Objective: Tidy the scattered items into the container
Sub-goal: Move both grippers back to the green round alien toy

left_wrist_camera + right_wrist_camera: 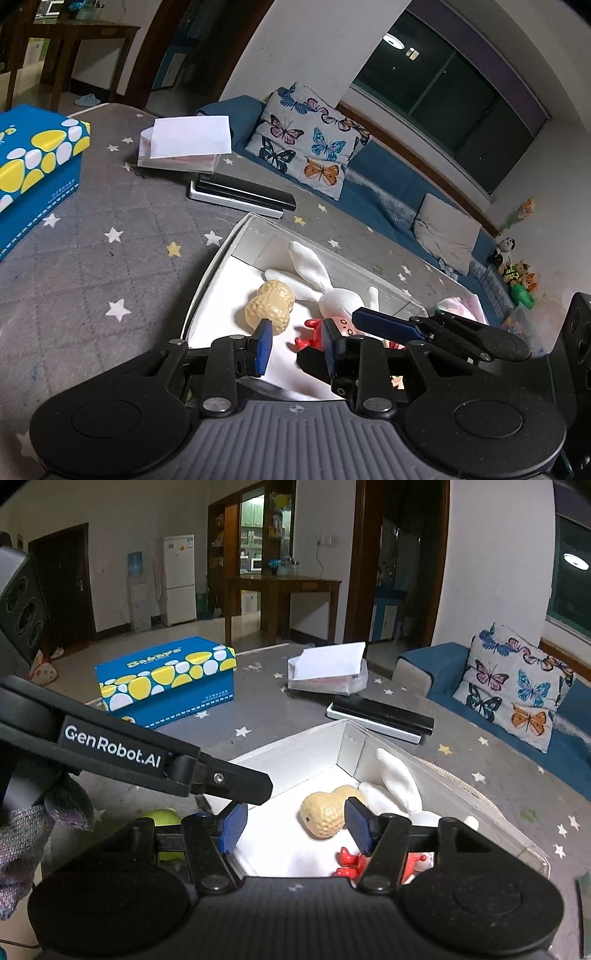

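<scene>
A white open box [236,240] [295,755] sits on the grey star-patterned mat. In it lie a tan peanut toy [269,302] [327,814], a white plush rabbit [325,284] [399,779] and a red toy [310,334] [349,860]. My left gripper [297,343] is open and empty, low over the box's near end. My right gripper [295,825] is open and empty over the same box; the peanut lies between its fingers' line of sight. The right gripper's fingers also show in the left wrist view [388,325]. A green ball [162,818] lies outside the box at the left.
A blue and yellow spotted box [166,681] [33,162] stands at the mat's far left. A clear case with white paper [328,672] [184,144] and a flat black-and-white box [380,718] [240,197] lie beyond the white box. A butterfly cushion [517,683] leans on the blue couch.
</scene>
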Action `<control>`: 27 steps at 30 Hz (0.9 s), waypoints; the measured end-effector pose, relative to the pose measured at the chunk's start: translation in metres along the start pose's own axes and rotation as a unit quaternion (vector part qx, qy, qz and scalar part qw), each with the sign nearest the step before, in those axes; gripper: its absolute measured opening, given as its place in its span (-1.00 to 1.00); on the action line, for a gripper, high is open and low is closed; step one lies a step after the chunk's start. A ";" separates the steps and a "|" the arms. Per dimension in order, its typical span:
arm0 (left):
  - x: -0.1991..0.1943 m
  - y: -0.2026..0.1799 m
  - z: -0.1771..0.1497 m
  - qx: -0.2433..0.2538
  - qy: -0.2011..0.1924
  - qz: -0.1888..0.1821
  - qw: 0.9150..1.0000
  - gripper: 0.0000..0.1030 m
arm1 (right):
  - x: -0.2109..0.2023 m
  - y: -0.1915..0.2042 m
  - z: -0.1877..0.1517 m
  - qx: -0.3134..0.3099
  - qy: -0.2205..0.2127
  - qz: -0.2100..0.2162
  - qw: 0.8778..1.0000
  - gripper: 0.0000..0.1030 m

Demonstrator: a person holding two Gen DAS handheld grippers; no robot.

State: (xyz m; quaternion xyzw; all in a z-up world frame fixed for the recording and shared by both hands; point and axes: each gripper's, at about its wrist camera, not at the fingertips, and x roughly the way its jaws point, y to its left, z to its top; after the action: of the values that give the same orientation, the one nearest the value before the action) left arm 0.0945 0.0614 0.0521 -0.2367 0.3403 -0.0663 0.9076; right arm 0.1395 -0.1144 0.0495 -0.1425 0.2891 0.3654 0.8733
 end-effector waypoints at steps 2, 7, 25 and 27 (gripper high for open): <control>-0.006 0.002 -0.003 0.001 -0.003 0.000 1.000 -0.39 | -0.006 0.005 -0.003 0.000 -0.007 -0.002 1.000 0.16; -0.019 0.012 -0.011 -0.008 -0.006 0.004 1.000 -0.39 | -0.019 0.019 -0.012 -0.006 -0.023 -0.004 1.000 0.16; -0.034 0.053 -0.036 -0.041 0.005 0.032 0.999 -0.39 | -0.021 0.057 -0.040 -0.002 -0.028 0.030 0.999 0.28; -0.034 0.061 -0.036 -0.050 0.006 0.035 0.998 -0.39 | -0.015 0.061 -0.041 -0.001 -0.023 0.038 0.999 0.33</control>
State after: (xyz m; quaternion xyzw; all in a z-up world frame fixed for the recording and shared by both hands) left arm 0.0429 0.1105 0.0200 -0.2696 0.3570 -0.0189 0.8941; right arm 0.0703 -0.0993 0.0236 -0.1235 0.2738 0.4019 0.8650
